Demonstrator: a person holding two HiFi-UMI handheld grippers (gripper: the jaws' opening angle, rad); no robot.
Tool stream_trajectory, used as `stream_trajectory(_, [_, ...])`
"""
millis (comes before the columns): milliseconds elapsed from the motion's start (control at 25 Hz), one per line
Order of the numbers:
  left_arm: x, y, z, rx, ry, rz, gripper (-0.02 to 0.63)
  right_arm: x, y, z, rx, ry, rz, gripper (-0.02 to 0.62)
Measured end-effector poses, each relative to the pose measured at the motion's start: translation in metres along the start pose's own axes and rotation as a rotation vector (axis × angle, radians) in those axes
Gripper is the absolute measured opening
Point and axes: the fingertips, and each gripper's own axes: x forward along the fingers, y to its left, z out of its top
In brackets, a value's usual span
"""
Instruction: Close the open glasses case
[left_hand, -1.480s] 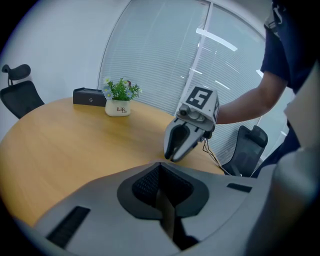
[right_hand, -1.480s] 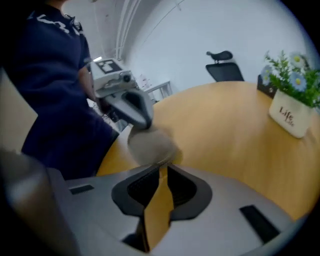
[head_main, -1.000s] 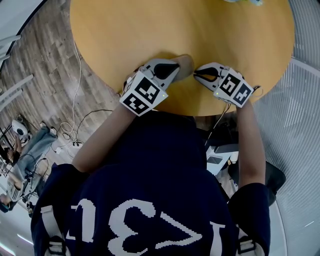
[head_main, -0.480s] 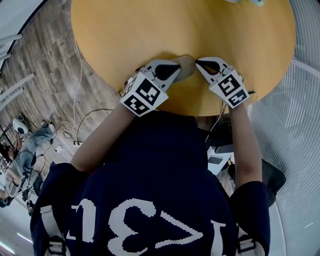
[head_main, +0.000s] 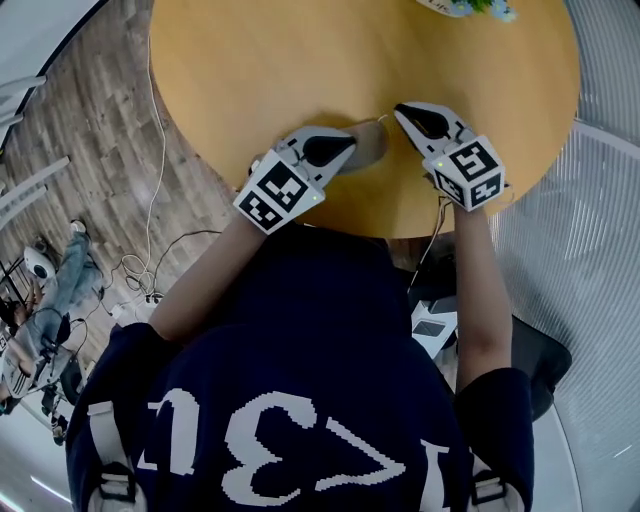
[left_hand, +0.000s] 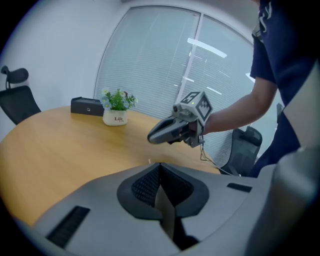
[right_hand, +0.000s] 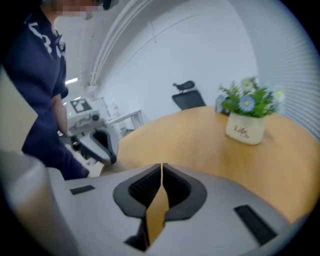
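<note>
In the head view, the tan glasses case lies on the round wooden surface near its closer edge. The left tool is over the case's near end and the right tool is just beside it, though contact cannot be told. The left gripper view shows the left tool's jaws clenched together on nothing, with a potted plant and a black box far across the surface. In the right gripper view the right tool is likewise clenched and empty, above bare wood.
</note>
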Motion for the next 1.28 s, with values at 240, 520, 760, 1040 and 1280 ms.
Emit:
stream_trajectory(240, [-0.052, 0.052, 0.039, 0.016, -0.165, 0.146, 0.014, -0.086, -0.032, 0.084, 0.143, -0.427, -0.436, 0.025])
stream_trajectory(520, [-0.136, 0.104, 0.119, 0.058, -0.468, 0.303, 0.014, -0.158, -0.003, 0.139, 0.114, -0.645, -0.656, 0.023])
stream_trajectory(760, [-0.171, 0.146, 0.142, 0.114, -0.596, 0.353, 0.014, -0.165, 0.004, 0.147, 0.090, -0.722, -0.766, 0.023])
stream_trajectory(1040, [-0.174, 0.151, 0.138, 0.155, -0.649, 0.344, 0.014, -0.157, 0.018, 0.122, 0.090, -0.758, -0.840, 0.023])
stream_trajectory(1280, [-0.173, 0.157, 0.176, 0.161, -0.660, 0.345, 0.014, -0.170, 0.008, 0.147, 0.090, -0.759, -0.841, 0.023])
